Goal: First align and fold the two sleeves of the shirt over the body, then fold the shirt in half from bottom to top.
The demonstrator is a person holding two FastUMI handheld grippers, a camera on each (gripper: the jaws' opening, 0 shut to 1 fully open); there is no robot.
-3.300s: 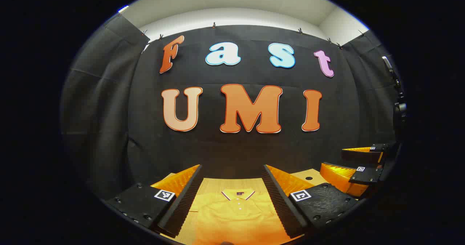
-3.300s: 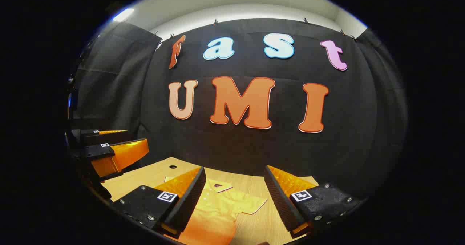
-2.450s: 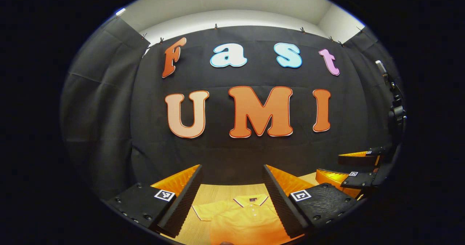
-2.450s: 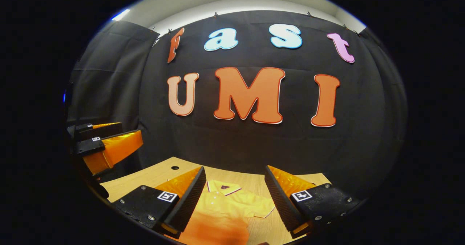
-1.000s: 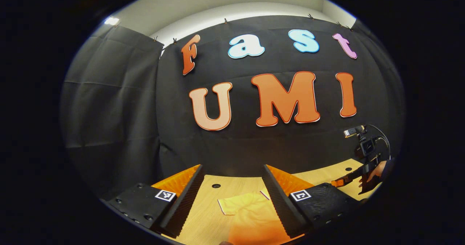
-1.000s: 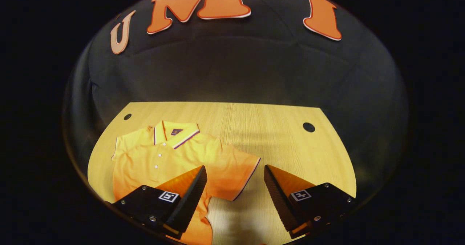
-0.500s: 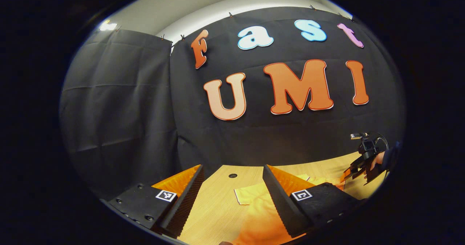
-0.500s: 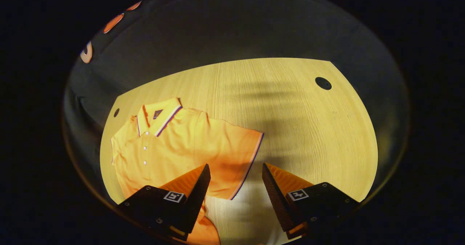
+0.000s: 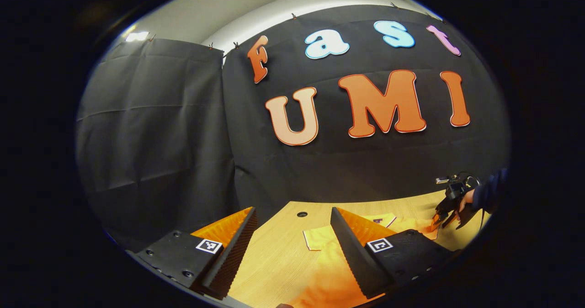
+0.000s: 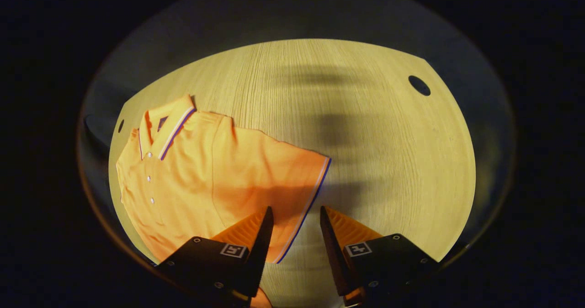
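Right gripper (image 10: 296, 216) hovered with jaws narrowed, gripping nothing, straddling the cuff (image 10: 315, 187) of the orange shirt (image 10: 205, 171) lying flat on the table (image 10: 365, 139); left gripper (image 9: 292, 216) gaped wide; best bite judged squarely on the trimmed hem.

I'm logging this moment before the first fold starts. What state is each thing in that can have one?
shirt: flat on the table, unfolded, buttons up.
sleeve: spread out to the side, not yet folded over the body.
collar: folded down.
right gripper: jaws part open, straddling the sleeve's striped hem, not pressing on it.
left gripper: jaws wide open, holding nothing.
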